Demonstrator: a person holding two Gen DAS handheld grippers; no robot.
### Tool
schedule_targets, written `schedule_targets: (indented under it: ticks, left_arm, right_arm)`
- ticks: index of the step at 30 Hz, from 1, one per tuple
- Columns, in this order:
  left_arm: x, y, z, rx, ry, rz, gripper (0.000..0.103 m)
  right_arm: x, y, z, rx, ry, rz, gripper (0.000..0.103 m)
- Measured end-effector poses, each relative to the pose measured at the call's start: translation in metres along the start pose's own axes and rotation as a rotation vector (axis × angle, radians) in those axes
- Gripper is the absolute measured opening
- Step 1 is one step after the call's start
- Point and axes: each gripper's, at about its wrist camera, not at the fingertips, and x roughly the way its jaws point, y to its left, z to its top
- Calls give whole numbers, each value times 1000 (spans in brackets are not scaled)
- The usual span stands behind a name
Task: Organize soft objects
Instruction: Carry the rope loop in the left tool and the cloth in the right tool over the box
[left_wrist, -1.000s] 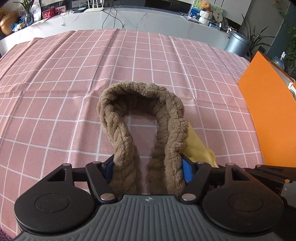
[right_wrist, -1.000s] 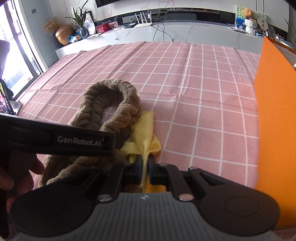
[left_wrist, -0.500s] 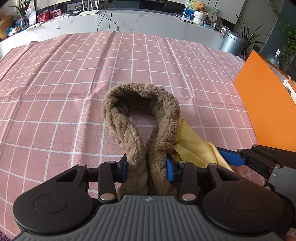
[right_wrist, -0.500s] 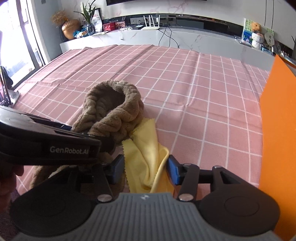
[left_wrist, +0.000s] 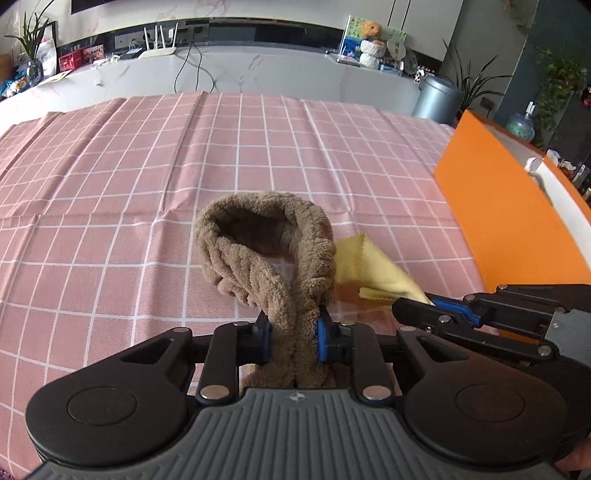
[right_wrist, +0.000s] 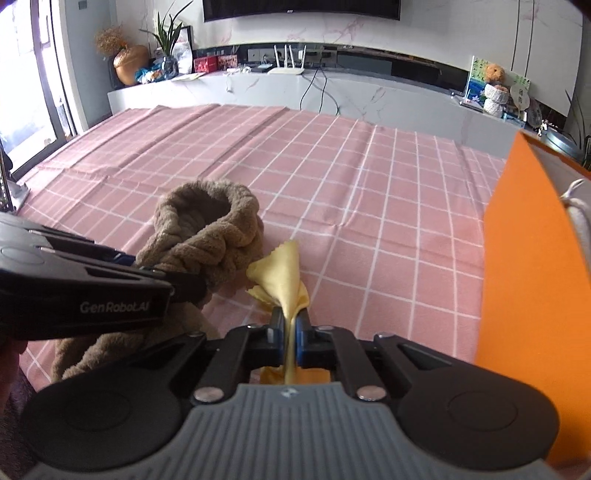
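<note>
With both sets of jaws just closing, the fluffy brown twisted towel loop (left_wrist: 266, 251) is being pinched by the left gripper (left_wrist: 293, 338) ahead of its pads, while the thin yellow cloth (right_wrist: 282, 280) is being clamped in the right gripper (right_wrist: 290, 341); lifting looks ready.

The fluffy band (left_wrist: 266, 254) lies in the middle of the tablecloth (left_wrist: 147, 184). The small cloth (left_wrist: 373, 269) lies just right of it, touching. The box (left_wrist: 509, 221) stands at the right edge.
</note>
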Motion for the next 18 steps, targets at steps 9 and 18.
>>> schedule_targets:
  ticks: [9, 18]
  left_arm:
    - [-53, -24, 17, 11, -144, -66, 24]
    - [-92, -62, 52, 42, -259, -199, 24]
  right_arm:
    - [-62, -17, 16, 28, -152, -39, 3]
    - [-128, -59, 38, 87, -283, -97, 3]
